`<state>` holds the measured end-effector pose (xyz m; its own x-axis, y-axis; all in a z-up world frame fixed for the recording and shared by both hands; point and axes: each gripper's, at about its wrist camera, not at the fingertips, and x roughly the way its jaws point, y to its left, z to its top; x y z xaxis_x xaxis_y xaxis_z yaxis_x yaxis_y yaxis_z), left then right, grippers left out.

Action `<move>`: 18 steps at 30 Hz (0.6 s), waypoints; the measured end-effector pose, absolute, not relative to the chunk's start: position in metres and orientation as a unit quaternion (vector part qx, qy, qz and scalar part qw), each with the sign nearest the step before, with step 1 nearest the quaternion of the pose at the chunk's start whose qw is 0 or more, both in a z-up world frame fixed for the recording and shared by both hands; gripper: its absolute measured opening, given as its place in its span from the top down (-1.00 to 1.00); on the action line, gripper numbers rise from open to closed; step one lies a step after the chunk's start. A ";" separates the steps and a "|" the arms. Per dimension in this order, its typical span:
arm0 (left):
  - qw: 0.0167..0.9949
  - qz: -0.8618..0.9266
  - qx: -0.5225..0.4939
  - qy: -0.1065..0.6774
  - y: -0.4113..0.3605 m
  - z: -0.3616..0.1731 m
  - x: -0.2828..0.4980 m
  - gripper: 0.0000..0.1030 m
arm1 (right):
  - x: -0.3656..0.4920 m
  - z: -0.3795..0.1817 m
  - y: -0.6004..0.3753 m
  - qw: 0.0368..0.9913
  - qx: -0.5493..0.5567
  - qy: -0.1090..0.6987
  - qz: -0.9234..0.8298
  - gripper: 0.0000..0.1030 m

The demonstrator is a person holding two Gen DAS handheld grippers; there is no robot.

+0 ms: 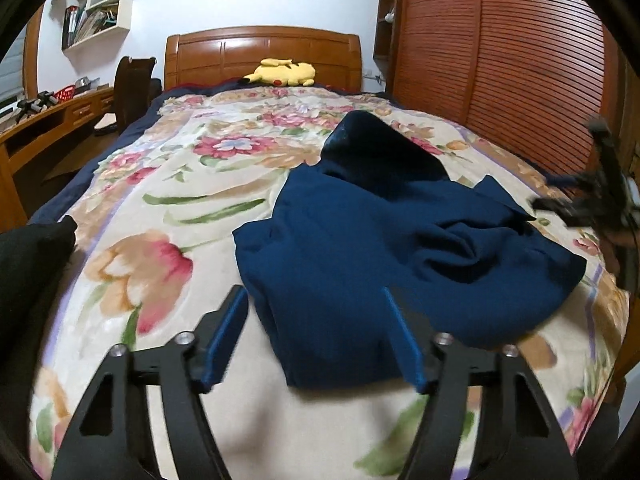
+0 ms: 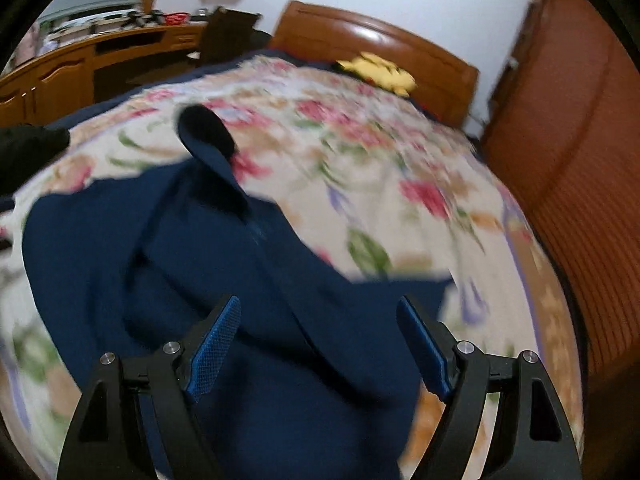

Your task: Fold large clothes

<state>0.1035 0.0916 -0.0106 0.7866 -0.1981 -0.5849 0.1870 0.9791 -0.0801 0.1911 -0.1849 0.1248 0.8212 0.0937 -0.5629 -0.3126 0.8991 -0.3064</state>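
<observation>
A large navy blue garment (image 1: pixel 360 248) lies rumpled on the floral blanket (image 1: pixel 160 184) of a bed, with one part raised toward the headboard. My left gripper (image 1: pixel 314 294) hangs over its near corner. The jaws stand apart with the cloth's edge lying between them, and the pads do not press on it. In the right wrist view the same garment (image 2: pixel 200 260) fills the lower left. My right gripper (image 2: pixel 319 302) is open above it, with nothing pinched. The right gripper (image 1: pixel 592 200) also shows, blurred, at the far right of the left wrist view.
A black cloth (image 1: pixel 32 264) lies at the bed's left edge. A yellow plush toy (image 1: pixel 282 72) rests by the wooden headboard (image 1: pixel 264 48). A slatted wooden wardrobe (image 1: pixel 500 80) stands along the right side. A desk (image 1: pixel 48 120) and a chair (image 1: pixel 134 84) stand on the left.
</observation>
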 end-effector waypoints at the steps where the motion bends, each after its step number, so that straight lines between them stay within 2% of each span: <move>1: 0.944 -0.102 -0.010 0.314 0.090 -0.012 0.107 -0.25 | 0.187 0.123 -0.198 0.935 -0.187 0.285 0.101 -0.59; 11: 0.922 -0.097 -0.027 0.374 0.086 -0.035 0.144 -0.22 | 0.167 0.084 -0.274 0.917 -0.072 0.377 0.107 -0.56; 14: 0.918 -0.104 -0.036 0.381 0.087 -0.039 0.145 0.04 | 0.170 0.080 -0.290 0.913 -0.030 0.388 0.120 -0.56; 15: 0.917 -0.110 -0.039 0.382 0.086 -0.039 0.145 0.21 | 0.168 0.079 -0.295 0.911 -0.013 0.393 0.124 -0.54; 16: 0.916 -0.115 -0.040 0.383 0.084 -0.039 0.144 0.40 | 0.169 0.079 -0.298 0.907 0.005 0.399 0.132 -0.43; 17: 0.916 -0.117 -0.037 0.382 0.083 -0.039 0.143 0.48 | 0.171 0.077 -0.301 0.905 0.015 0.401 0.140 -0.36; 18: 0.917 -0.118 -0.033 0.379 0.081 -0.038 0.141 0.63 | 0.174 0.077 -0.302 0.902 0.022 0.403 0.151 -0.20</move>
<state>0.1410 0.0807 -0.0380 0.6854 -0.2402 -0.6874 0.1909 0.9703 -0.1487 0.1735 -0.3024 0.0768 0.6294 0.2912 -0.7205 -0.2553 0.9531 0.1622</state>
